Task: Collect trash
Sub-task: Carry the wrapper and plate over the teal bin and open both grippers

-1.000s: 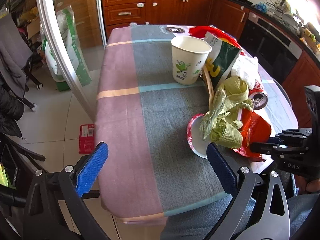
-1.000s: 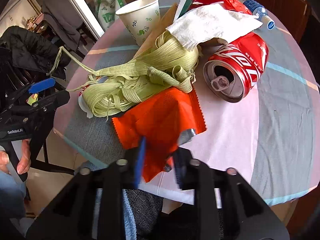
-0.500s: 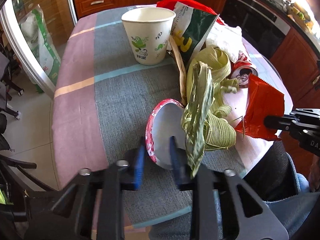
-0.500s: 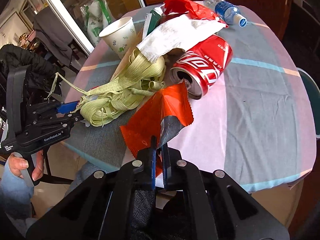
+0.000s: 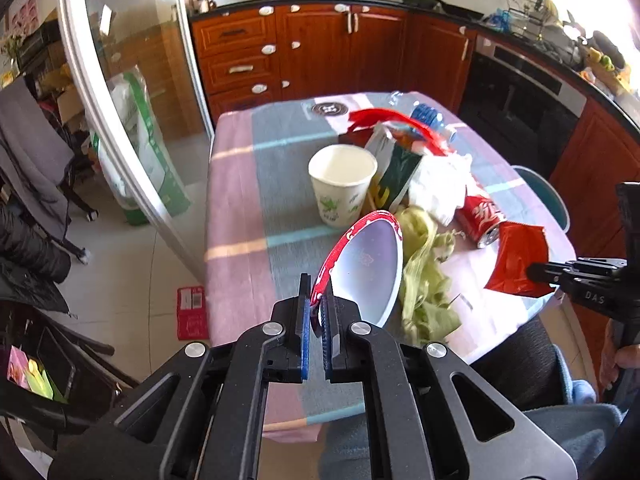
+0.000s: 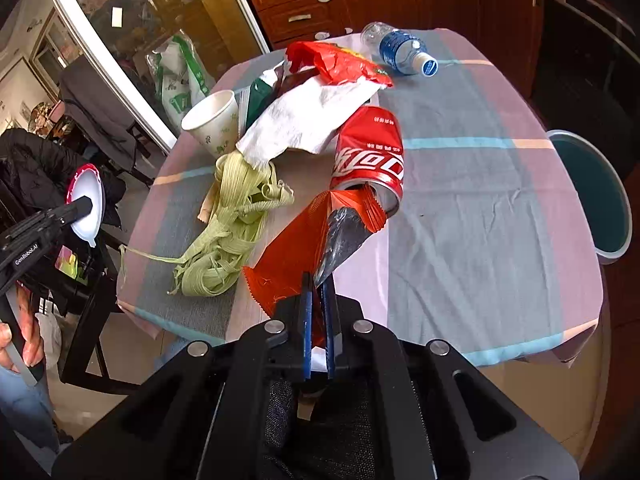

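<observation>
- The table (image 6: 480,208), under a striped cloth, carries the trash pile in front of me.
- I hold my left gripper (image 5: 316,312) raised over the near edge; its body reads "GenRobot.AI". My right gripper (image 6: 317,300) hangs low over the near right edge, marked "DAS".
- A red Coca-Cola can (image 6: 370,156) lies on its side mid-table, mouth toward me, touching the wrapper.
- My left jaws are pinched on the red rim of a white paper bowl (image 5: 368,264), tilted up off the cloth.
- My right jaws are clamped on an orange wrapper (image 6: 292,252), lifted clear.
</observation>
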Demonstrator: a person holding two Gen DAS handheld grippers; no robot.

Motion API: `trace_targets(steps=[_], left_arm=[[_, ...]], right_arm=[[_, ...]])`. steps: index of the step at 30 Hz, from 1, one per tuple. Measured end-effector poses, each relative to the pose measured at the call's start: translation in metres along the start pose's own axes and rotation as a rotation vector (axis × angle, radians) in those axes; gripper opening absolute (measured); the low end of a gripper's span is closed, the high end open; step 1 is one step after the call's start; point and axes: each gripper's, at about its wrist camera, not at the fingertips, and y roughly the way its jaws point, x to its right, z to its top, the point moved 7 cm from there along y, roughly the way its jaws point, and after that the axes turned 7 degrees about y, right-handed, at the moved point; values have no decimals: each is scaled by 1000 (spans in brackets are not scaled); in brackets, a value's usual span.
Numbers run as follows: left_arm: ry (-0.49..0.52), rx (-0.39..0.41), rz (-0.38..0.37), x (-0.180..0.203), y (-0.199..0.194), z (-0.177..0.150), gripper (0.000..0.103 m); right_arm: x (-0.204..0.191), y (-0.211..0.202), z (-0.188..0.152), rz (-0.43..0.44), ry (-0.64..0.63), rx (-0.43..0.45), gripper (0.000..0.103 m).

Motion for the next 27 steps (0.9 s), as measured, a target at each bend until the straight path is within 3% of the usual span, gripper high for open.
trace_targets(steps=[8,17,21,27], left_arm=[[170,32,-116,99,37,60,5],[224,-31,-215,163,84,81,5],[303,-32,-239,211,96,106,5],[388,-65,-350,315,139,147,5]], right_arm=[[40,-46,32,-23,71,128,5],[102,-59,49,-81,154,170,5],[153,-73,70,-143,223,226,5],[245,-85,96,-285,302,267,5]])
